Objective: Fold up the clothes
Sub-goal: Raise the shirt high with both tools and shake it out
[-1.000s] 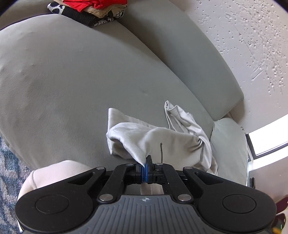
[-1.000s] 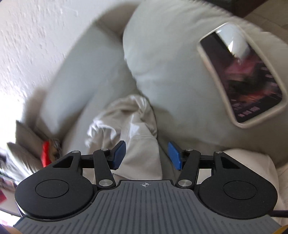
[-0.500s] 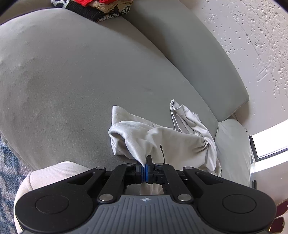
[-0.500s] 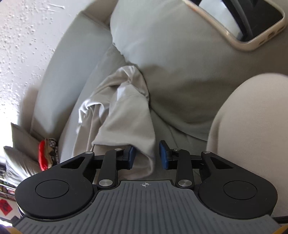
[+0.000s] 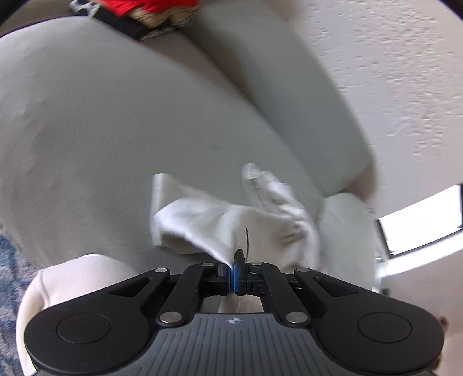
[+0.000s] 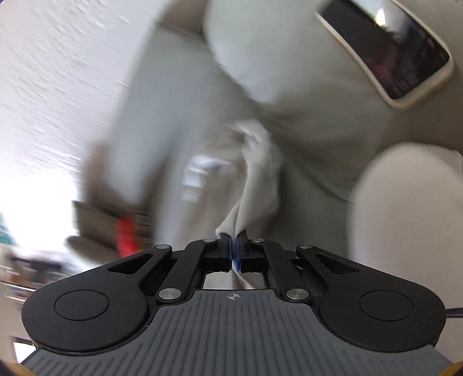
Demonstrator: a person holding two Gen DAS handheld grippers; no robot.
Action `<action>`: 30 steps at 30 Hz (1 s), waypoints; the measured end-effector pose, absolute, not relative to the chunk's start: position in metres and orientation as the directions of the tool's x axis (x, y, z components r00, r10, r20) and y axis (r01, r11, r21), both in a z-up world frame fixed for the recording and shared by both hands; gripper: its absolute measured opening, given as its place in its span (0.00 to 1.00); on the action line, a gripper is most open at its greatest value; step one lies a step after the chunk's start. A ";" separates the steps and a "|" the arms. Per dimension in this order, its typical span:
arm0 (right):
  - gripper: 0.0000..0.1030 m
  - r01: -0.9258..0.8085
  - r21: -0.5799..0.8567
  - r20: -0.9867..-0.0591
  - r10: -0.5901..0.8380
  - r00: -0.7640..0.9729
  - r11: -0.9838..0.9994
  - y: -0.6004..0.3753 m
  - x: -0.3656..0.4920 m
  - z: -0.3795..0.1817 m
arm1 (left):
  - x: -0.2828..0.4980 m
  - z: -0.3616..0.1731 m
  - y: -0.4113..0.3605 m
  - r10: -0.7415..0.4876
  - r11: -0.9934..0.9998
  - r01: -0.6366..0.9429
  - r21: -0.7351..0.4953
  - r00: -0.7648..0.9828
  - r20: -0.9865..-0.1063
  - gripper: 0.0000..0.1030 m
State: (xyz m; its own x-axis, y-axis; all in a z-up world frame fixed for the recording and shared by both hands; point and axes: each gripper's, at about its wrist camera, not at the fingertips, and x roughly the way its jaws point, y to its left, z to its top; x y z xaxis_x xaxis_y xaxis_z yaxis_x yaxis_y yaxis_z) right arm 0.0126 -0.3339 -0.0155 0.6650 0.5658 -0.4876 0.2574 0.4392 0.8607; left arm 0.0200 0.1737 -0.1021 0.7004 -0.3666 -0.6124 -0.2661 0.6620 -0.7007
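The left gripper [image 5: 232, 270] has its blue-padded jaws pressed together on an edge of the crumpled pale grey cloth garment [image 5: 231, 222], and the right gripper [image 6: 233, 251] is pinched just as tightly on another bit of that same garment [image 6: 254, 185], a fold of fabric rising straight out from between its pads. From both pinches the garment trails away in a loose bunch onto the wide grey upholstered sofa cushion [image 5: 115, 121], near the seam where the seat meets the back cushion [image 5: 289, 86]. Both views are blurred, so which hems or corners are held I cannot tell. To my eye the step is getting the garment opened out between two held points, and doing it well means drawing the grippers apart evenly until the cloth hangs flat, without yanking it out of either pinch. The bare stretch of cushion to the left looks the best place to lay it. A cream-cased phone [image 6: 385, 55] lies on the far cushion, and a red and black pile of clothes [image 5: 144, 14] sits at the far end; both are well apart from the garment.
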 end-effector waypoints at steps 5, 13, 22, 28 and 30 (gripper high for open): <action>0.02 -0.017 0.940 -0.173 0.521 0.836 0.341 -0.361 0.012 0.097 | 0.011 -0.011 0.172 -0.375 0.642 -0.074 -0.763 0.838 -0.397 0.00; 0.02 -0.384 0.827 0.278 0.297 0.914 0.410 -0.370 -0.037 0.243 | -0.031 0.193 0.155 -0.340 0.670 0.379 -0.638 0.921 0.190 0.00; 0.02 -0.381 0.783 0.253 0.307 0.917 0.492 -0.364 -0.073 0.255 | -0.070 0.239 0.131 -0.246 0.787 0.365 -0.497 0.925 0.290 0.00; 0.02 -0.400 0.755 0.233 0.358 0.904 0.520 -0.368 -0.094 0.256 | -0.083 0.213 0.147 -0.239 0.754 0.342 -0.560 0.938 0.250 0.00; 0.02 -0.401 0.761 0.215 0.386 0.897 0.509 -0.369 -0.092 0.256 | -0.094 0.212 0.149 -0.228 0.769 0.331 -0.547 0.941 0.248 0.00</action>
